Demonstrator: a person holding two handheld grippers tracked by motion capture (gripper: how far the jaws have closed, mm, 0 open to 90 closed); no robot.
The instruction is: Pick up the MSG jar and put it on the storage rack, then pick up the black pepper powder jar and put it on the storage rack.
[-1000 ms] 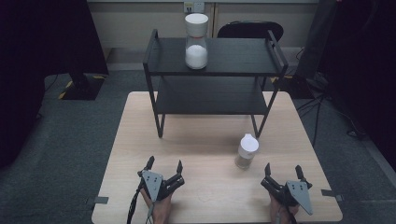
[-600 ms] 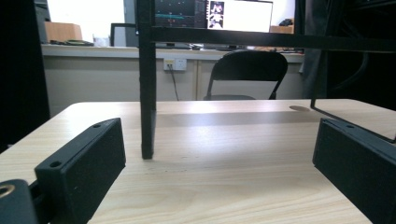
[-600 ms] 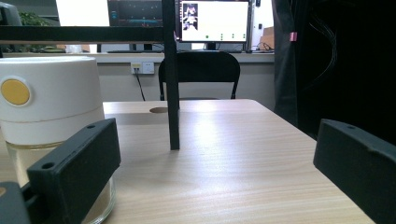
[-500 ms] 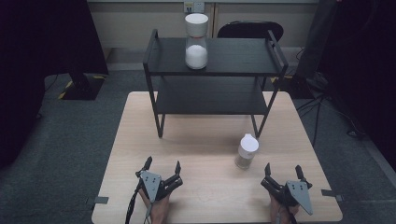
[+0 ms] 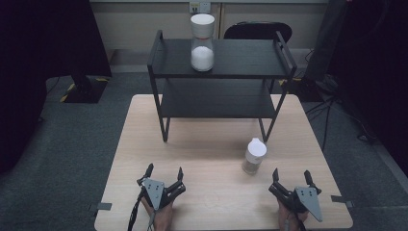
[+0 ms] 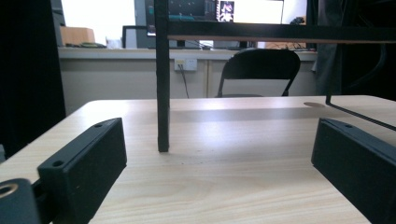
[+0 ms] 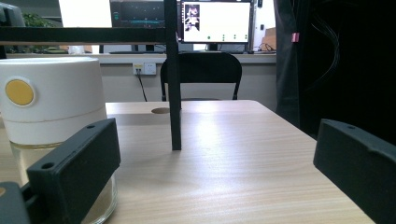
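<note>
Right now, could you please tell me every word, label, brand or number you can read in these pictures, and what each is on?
No text can be read.
Jar on the table: a plain yellow dot on its white lid, no lettering.
Monitor behind the shelf: screen content too small and blurred to read.
Jar on the shelf: no label visible.
Both grippers: no markings visible.
</note>
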